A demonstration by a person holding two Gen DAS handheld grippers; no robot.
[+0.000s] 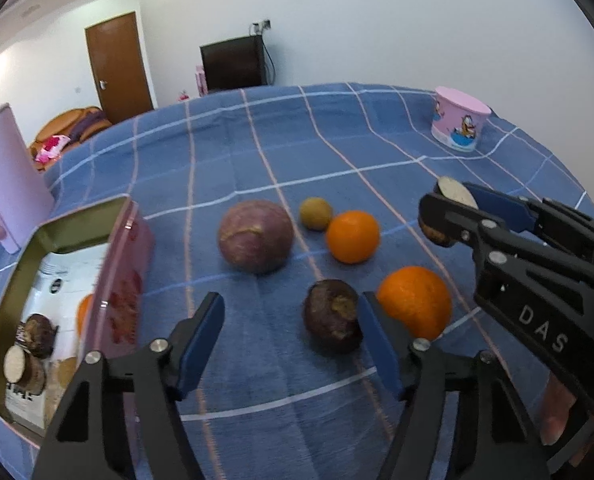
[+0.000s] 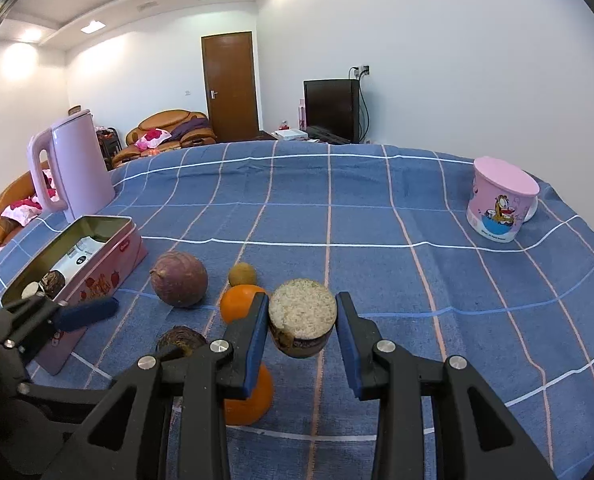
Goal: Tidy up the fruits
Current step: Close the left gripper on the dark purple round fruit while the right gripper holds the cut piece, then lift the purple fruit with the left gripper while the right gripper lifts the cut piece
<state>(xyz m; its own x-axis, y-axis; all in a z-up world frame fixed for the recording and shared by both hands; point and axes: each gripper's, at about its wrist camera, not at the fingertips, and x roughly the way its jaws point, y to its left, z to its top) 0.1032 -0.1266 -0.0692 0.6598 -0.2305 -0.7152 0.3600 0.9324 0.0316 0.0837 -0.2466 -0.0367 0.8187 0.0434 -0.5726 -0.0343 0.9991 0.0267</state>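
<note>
My right gripper is shut on a cut brown fruit half with a pale cut face and holds it above the blue checked cloth; both also show in the left wrist view. My left gripper is open and empty, low over the cloth, with a dark purple fruit just inside its right finger. Two oranges, a large purple round fruit and a small yellow-green fruit lie on the cloth. A pink tin box at the left holds some fruit pieces.
A pink cartoon mug stands at the far right of the table. A pink kettle stands at the far left behind the tin. The blue cloth covers the whole table. A sofa, door and television stand beyond.
</note>
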